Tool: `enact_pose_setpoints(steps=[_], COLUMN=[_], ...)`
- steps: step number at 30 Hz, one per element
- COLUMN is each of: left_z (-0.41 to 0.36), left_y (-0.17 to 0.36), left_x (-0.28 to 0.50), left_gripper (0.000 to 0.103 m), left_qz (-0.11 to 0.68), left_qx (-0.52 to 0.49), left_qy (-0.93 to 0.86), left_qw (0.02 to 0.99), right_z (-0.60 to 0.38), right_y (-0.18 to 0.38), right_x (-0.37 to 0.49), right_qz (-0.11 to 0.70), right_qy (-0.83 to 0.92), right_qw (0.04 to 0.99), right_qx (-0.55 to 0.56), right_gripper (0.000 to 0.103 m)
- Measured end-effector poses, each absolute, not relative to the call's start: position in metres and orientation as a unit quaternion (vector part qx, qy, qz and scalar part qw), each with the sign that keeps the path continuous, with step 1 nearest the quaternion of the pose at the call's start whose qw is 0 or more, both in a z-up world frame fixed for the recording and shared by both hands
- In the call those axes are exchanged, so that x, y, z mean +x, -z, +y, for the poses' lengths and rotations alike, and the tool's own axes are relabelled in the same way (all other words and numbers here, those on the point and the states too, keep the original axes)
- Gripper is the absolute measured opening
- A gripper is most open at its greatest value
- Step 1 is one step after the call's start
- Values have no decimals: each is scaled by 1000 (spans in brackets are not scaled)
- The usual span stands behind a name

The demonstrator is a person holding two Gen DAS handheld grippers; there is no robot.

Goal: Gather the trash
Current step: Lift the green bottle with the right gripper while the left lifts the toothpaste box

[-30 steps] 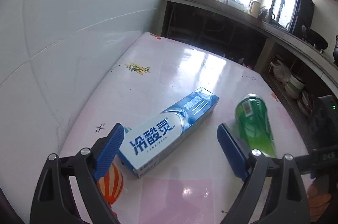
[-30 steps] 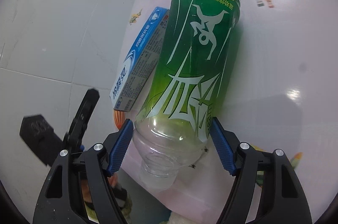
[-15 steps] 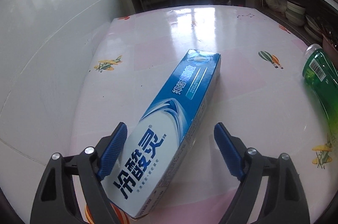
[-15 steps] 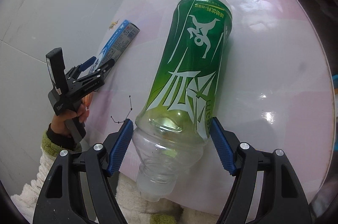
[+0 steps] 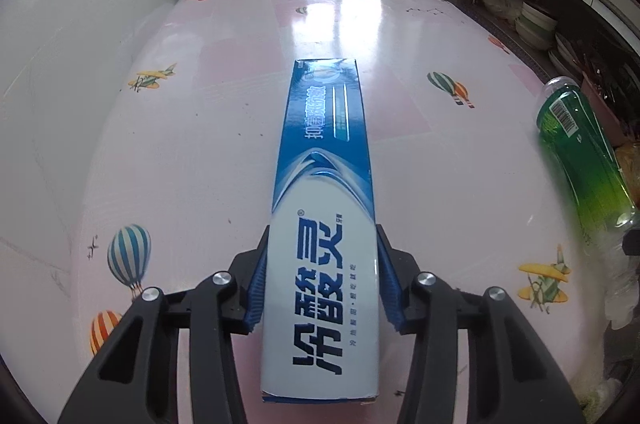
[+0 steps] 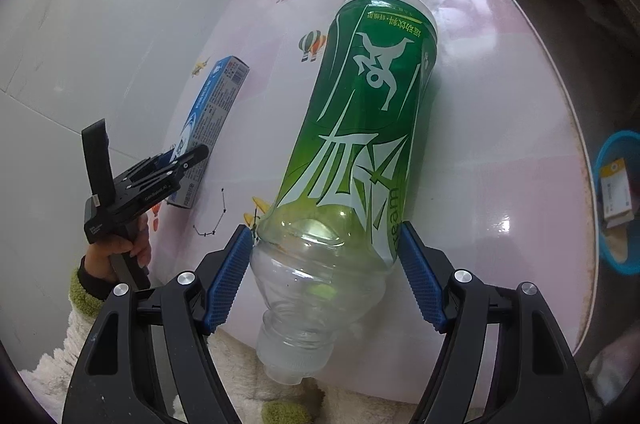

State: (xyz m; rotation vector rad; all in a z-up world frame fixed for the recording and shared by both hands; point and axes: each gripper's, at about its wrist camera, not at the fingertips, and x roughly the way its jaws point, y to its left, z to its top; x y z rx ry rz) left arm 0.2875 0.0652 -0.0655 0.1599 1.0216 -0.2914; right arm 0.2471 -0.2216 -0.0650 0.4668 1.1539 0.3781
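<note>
A blue-and-white toothpaste box [image 5: 324,184] lies lengthwise on the pink table [image 5: 180,164]. My left gripper [image 5: 322,234] straddles its near end, jaws closing, with both blue pads against the box's long sides. From the right wrist, the same box [image 6: 218,100] and left gripper [image 6: 192,158] show at the left, near the wall. My right gripper [image 6: 324,228] is shut on a green plastic bottle [image 6: 360,128] at its clear shoulder, neck toward the camera, base pointing away over the table. The left wrist view has that bottle [image 5: 580,152] at its right edge.
A white wall runs along the table's left side. A person's hand [image 6: 120,252] in a green-cuffed sleeve holds the left gripper. On the floor to the right stands a blue basin [image 6: 608,160] with a carton inside. Dark shelves with stacked bowls [image 5: 536,24] stand beyond the table.
The left gripper swung in line with the toothpaste box, moved down over its near end, and its jaws narrowed onto the sides. The right gripper shifted over the table, still gripping the bottle.
</note>
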Motion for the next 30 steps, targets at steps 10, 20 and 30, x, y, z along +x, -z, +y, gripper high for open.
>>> enact_pose_setpoints(steps=[10,20,30], left_z=[37,6,-16], left_y=[56,31,66], left_x=[206,210,217], left_gripper=[45,75,61], left_qz=[534,497,513], left_qx=[-50,-23,19], left_qy=[193,190,167], left_qw=[822,846,842], right_z=[-230,-214,-211], right_y=[66,69,68], right_x=[242,250,247], right_qz=[534,532,536], right_qy=[-158,-156,-150], right_qw=[800,803,807], right_qx=[223,221,200], right_gripper=[69,70,70])
